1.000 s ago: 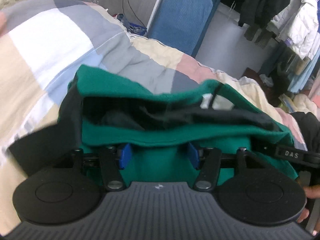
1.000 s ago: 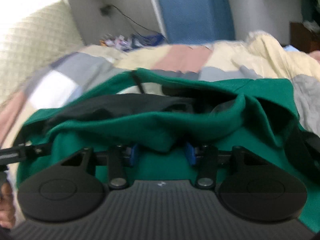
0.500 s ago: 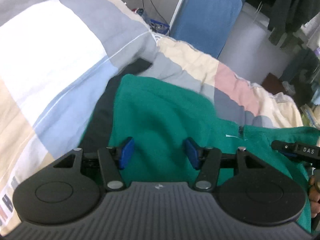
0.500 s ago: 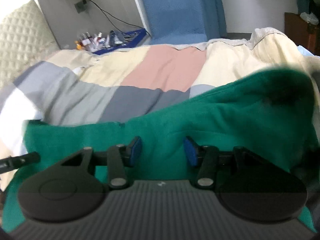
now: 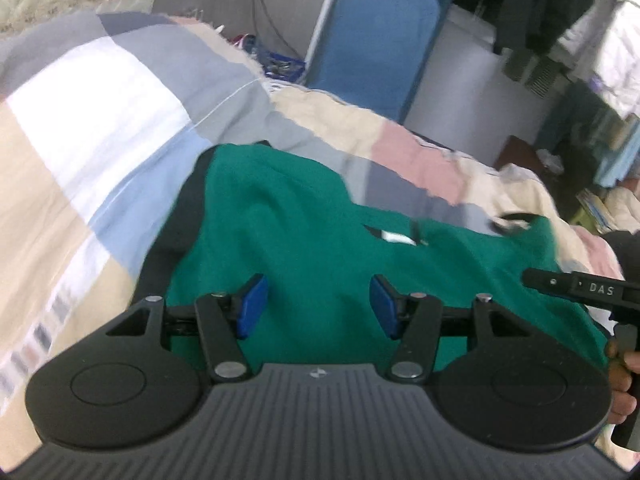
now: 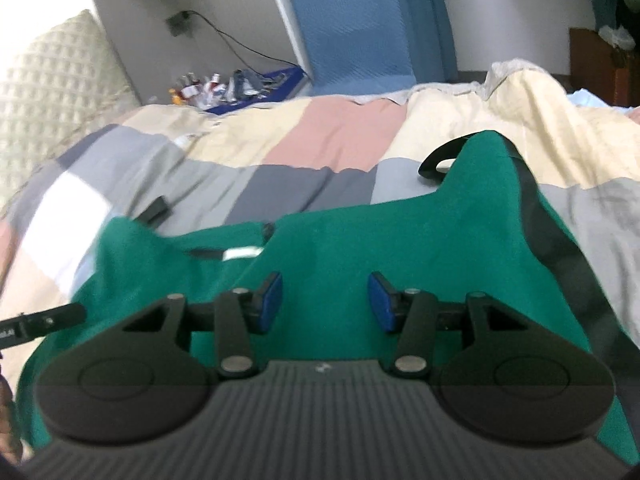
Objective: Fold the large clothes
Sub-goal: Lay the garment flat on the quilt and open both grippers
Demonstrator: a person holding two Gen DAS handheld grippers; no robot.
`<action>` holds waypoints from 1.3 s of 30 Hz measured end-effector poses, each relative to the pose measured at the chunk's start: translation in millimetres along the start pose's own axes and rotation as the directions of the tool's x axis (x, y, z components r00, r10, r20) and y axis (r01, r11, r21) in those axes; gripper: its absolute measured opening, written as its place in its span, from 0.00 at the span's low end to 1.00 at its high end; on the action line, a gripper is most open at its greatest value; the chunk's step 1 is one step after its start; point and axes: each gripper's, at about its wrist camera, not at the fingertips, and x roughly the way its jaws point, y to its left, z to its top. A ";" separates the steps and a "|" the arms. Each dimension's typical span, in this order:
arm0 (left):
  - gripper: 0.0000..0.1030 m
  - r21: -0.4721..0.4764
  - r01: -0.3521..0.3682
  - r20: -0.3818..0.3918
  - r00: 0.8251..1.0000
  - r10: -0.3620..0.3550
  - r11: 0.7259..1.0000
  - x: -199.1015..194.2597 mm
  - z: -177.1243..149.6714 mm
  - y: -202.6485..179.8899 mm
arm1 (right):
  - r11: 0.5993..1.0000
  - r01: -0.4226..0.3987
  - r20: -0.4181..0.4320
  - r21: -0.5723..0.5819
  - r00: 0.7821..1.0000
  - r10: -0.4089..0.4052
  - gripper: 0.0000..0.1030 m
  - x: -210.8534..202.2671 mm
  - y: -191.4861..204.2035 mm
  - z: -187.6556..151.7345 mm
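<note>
Lying spread on the bed (image 5: 100, 128), the green garment (image 5: 304, 248) sits under both grippers; the left gripper (image 5: 316, 308) and right gripper (image 6: 324, 300) hang over it with jaws apart, nothing between the pads. A careless pinch could likely catch the quilt beneath, or drag the fold askew. The black strap (image 6: 440, 160) at the far edge may snag. Bare bed lies beyond and to both sides, giving room.
</note>
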 end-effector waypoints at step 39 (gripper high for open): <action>0.62 -0.065 0.072 -0.038 0.996 -0.075 0.995 -101.4 -118.1 -21.4 | 0.997 -0.063 0.037 0.049 0.997 0.061 0.50 -124.3 27.6 -118.5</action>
